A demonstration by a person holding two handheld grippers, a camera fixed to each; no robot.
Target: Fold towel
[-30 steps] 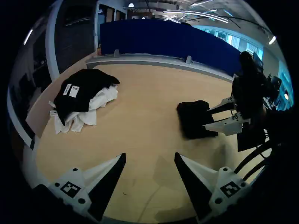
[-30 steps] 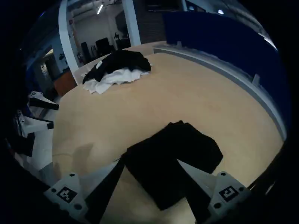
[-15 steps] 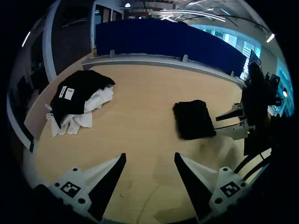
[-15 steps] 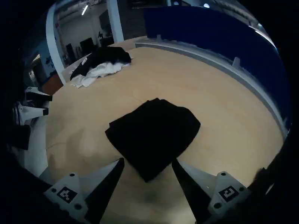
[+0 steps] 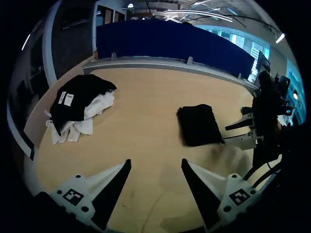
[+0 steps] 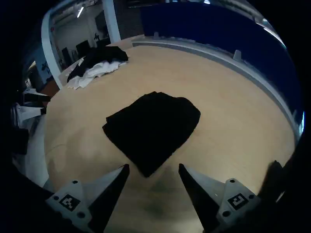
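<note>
Right tool [image 6: 152, 166]: you draw it back off the folded black towel [image 6: 153, 128], spread apart, empty.
Left tool [image 5: 156, 161]: you hold it low over the worktop [image 5: 147, 93], released.

The folded black towel [image 6: 153, 130] lies on the pale wooden table [image 6: 241, 116], just ahead of the right tool [image 6: 152, 167]. A heap of black and white cloths [image 5: 77, 106] sits well to its left; a blue partition panel [image 5: 171, 40] stands behind the table
</note>
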